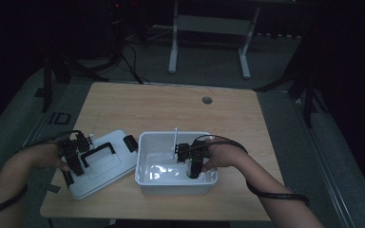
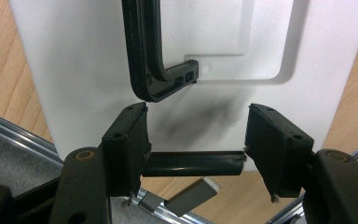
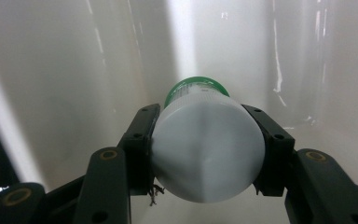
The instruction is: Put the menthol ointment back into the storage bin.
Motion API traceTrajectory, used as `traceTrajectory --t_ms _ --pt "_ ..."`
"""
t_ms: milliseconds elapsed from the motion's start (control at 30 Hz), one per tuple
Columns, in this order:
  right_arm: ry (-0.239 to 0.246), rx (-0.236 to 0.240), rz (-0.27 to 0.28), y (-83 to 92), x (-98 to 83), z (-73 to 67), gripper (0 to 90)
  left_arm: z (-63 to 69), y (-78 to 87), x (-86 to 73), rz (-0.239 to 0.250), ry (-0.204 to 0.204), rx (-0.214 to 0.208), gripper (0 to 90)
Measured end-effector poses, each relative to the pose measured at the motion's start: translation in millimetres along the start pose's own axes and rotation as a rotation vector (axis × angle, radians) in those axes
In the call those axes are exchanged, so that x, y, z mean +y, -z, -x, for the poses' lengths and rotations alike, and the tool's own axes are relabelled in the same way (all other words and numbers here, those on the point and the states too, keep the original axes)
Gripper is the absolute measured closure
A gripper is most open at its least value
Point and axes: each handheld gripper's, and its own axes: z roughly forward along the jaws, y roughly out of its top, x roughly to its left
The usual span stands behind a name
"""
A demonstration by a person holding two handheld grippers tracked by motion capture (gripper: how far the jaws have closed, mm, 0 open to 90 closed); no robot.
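A white plastic bin (image 1: pixel 171 136) stands at the middle of the wooden table. Its white lid (image 1: pixel 108 167) lies flat to the left, with a black handle (image 1: pixel 97 152) on top. My left gripper (image 1: pixel 71 164) sits at the lid's near-left edge. In the left gripper view its jaws (image 2: pixel 198 112) are shut on a black latch bar (image 2: pixel 191 164) at the edge of the lid (image 2: pixel 74 60), just below the handle (image 2: pixel 144 70). My right gripper (image 1: pixel 193 168) reaches down inside the bin. It (image 3: pixel 201 109) is shut on a white bottle with a green band (image 3: pixel 207 154), close to the bin's wall.
A second black latch (image 1: pixel 130 142) sits on the lid's end nearest the bin. A thin white stick (image 1: pixel 176 138) stands up at the bin's back rim. A round cable hole (image 1: pixel 206 100) marks the table's far side. A white table frame (image 1: pixel 209 28) stands on the floor beyond.
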Motion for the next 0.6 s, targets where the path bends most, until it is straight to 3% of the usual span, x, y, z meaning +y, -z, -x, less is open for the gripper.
traceTrajectory --t_ms 600 --pt "-0.004 0.012 -0.088 -37.1 12.2 2.4 50.0 0.6 0.2 2.2 0.0 -0.005 0.003 39.1"
